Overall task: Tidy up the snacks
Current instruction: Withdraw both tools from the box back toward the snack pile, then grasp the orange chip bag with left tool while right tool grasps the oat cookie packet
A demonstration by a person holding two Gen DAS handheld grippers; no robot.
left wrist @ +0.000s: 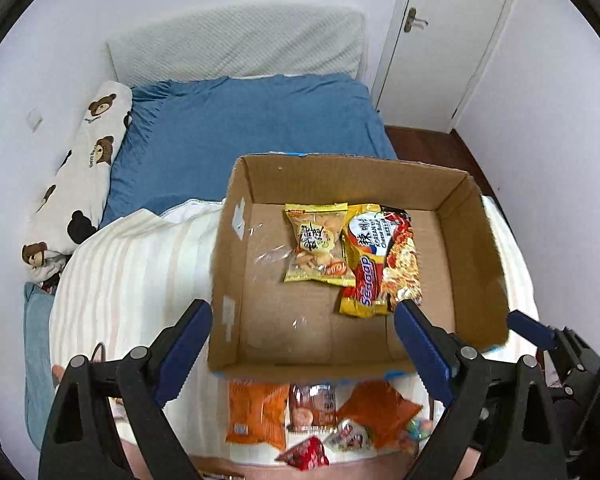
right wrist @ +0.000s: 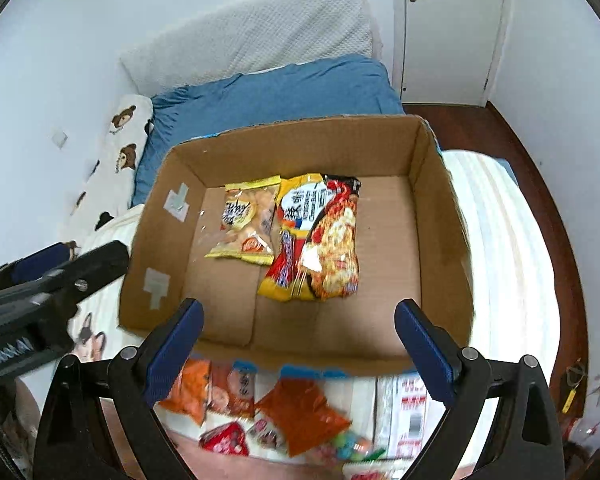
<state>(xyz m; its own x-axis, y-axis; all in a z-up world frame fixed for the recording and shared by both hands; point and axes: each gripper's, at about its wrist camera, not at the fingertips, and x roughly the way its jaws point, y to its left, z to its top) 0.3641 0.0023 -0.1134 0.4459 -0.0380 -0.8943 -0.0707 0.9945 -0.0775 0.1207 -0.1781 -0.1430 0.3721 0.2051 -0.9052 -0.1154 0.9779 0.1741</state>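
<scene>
Overhead, both views look down on an open cardboard box [left wrist: 474, 248] sitting on a striped white blanket [left wrist: 132, 272] spread over a bed with a blue sheet [left wrist: 240, 120].

Inside the box, toward the far wall: a yellow snack bag [left wrist: 314, 244] on the left, a yellow-and-red noodle packet [left wrist: 380, 260] on the right. Their inner edges touch or overlap slightly; which lies on top is hard to tell. Rest of box floor bare cardboard with clear tape.

Left hand-held gripper [left wrist: 303, 320]: fingers spread wide, nothing between them. One blue pad sits outside the box's left wall, the other over the box interior, near the lower corner of the noodle packet.

Right hand-held gripper [right wrist: 298, 320]: also spread wide, holding nothing, both pads over the near part of the box. From the right wrist view, the left gripper shows at the left edge, beside the box.

Loose snacks lie on the blanket just in front of the box's near wall: an orange bag [left wrist: 256, 412], a clear-fronted packet [left wrist: 314, 406], an orange-red bag [left wrist: 380, 408], a small red packet [left wrist: 306, 454], some small sweets, blurred.

Bear-print pillow [left wrist: 76, 184] along the wall, left of the blue sheet. White door [left wrist: 448, 32] at the far right.
</scene>
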